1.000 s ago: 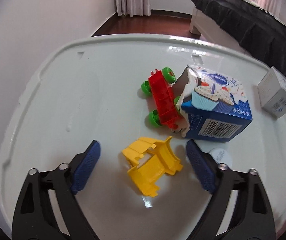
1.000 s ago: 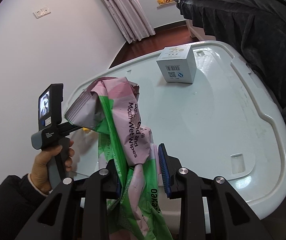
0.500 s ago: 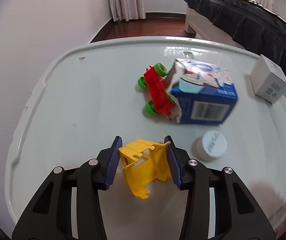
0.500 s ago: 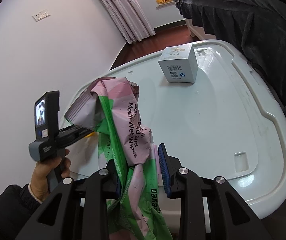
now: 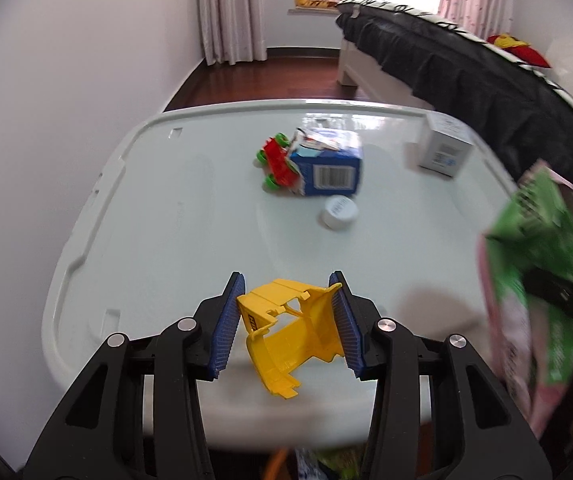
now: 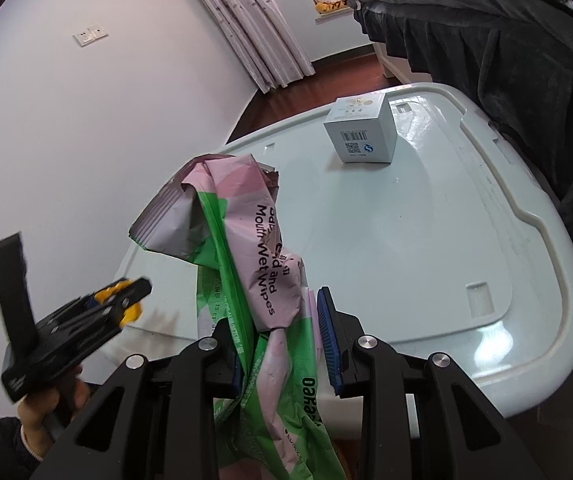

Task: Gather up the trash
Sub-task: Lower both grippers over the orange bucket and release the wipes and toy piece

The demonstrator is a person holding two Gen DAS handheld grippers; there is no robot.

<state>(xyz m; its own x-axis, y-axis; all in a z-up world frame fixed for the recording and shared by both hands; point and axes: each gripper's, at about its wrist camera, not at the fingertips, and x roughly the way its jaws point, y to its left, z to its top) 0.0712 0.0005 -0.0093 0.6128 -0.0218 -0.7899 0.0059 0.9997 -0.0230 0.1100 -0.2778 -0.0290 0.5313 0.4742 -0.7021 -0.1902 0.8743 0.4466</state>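
Note:
My left gripper [image 5: 289,320] is shut on a broken yellow plastic toy piece [image 5: 290,332] and holds it lifted over the near edge of the white table [image 5: 158,216]. My right gripper [image 6: 282,336] is shut on a crumpled pink and green wet wipes packet [image 6: 254,264], held above the table's near left side; the packet also shows in the left wrist view [image 5: 534,280]. The left gripper with the yellow piece shows at the left of the right wrist view [image 6: 118,304].
A torn blue carton [image 5: 328,168] lies against a red toy chassis with green wheels [image 5: 278,164]. A white cap [image 5: 339,213] lies in front of them. A white box [image 6: 362,130] stands at the far right. A dark-covered bed [image 5: 486,76] borders the table.
My left gripper closed on the yellow piece, then lifted and drew it back toward the table's near edge. My right gripper kept hold of the wipes packet with little movement.

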